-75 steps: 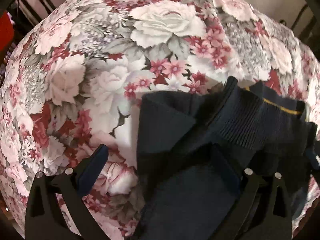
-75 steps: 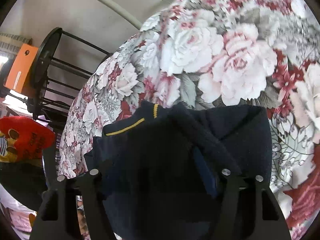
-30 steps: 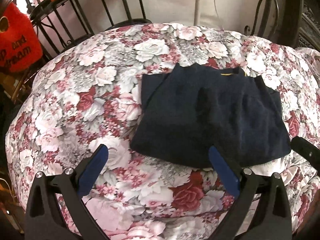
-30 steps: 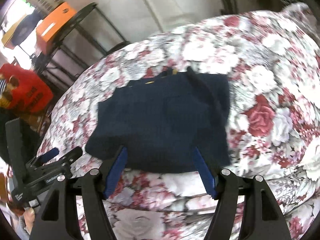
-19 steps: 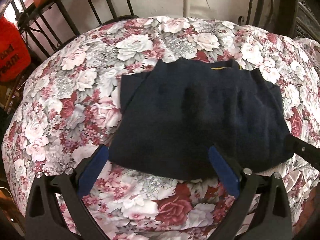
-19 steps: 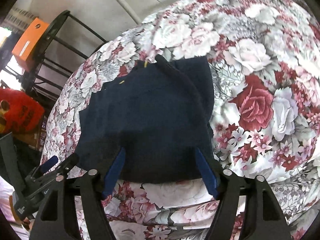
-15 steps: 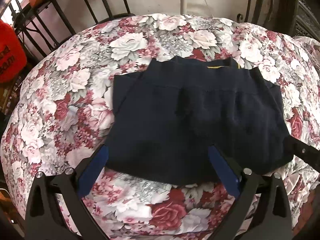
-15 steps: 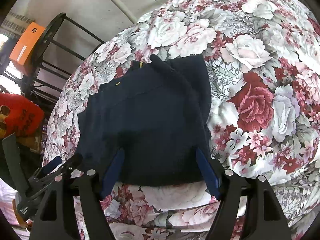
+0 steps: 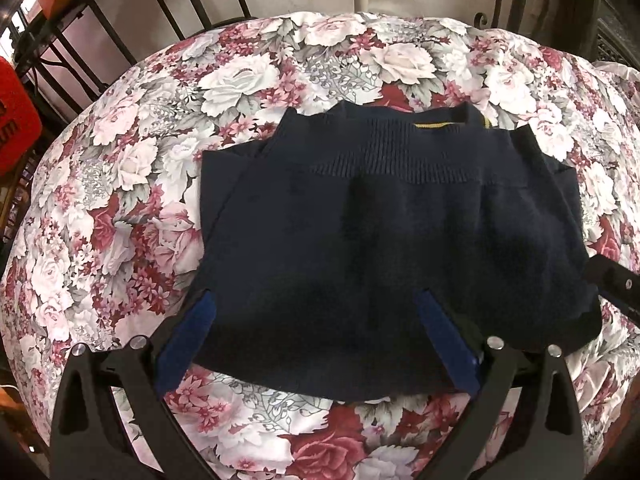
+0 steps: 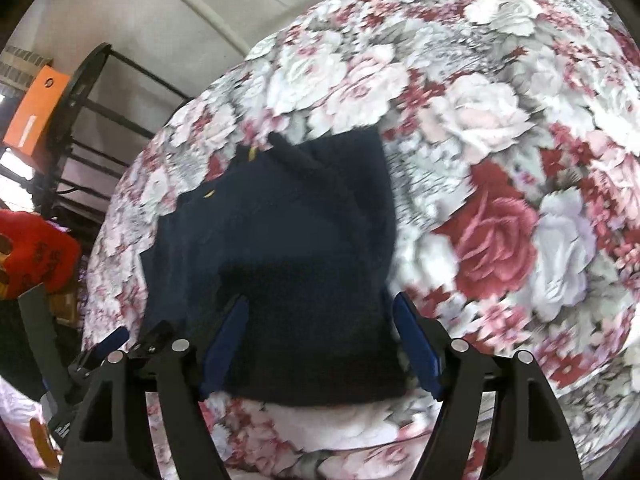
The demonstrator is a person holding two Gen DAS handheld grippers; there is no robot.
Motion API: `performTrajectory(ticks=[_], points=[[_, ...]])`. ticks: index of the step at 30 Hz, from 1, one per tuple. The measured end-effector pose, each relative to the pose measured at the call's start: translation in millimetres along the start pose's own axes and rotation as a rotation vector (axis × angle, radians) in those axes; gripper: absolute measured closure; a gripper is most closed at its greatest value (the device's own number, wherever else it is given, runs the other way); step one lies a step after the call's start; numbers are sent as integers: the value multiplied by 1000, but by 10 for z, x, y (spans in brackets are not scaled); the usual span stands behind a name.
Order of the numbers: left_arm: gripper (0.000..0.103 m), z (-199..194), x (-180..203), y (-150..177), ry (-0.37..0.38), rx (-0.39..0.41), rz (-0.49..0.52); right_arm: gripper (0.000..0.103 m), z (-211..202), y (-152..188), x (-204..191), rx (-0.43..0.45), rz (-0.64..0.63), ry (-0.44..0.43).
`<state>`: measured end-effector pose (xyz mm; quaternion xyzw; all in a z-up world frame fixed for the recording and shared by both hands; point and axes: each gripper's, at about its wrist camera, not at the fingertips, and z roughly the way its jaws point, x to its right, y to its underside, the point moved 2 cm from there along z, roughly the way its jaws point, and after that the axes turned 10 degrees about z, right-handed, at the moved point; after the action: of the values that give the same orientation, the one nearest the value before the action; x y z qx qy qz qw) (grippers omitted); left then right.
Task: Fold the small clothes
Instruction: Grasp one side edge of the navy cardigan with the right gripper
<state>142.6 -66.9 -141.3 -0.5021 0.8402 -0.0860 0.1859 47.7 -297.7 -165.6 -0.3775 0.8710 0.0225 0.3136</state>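
Both hand-held grippers wide apart, left, right, over navy knit garment, folded flat, yellow-trimmed collar

My two hand-held tools, black frames with blue pads

My left tool has two matt black plastic arms with triangular cut-outs, a pair of round silver screws on top of each arm, and a long blue pad lining the inside of each finger. My right tool is built the same way: black arms, silver screws, blue pads. From its camera the left tool shows again at the lower left, black with a blue tip.
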Motion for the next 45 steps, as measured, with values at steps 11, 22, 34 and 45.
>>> performTrajectory(ticks=[11,22,34,45], points=[[5,246,51,31,6,-83,17,27,116,-67,68,-14,38,-25],[5,318,92,-27,30,-102,13,28,202,-139,102,-9,51,-19],[5,338,161,-71,24,-96,40,42,305,-230,218,21,77,-4],[5,385,201,-44,46,-109,40,73,427,-196,194,23,78,-22]])
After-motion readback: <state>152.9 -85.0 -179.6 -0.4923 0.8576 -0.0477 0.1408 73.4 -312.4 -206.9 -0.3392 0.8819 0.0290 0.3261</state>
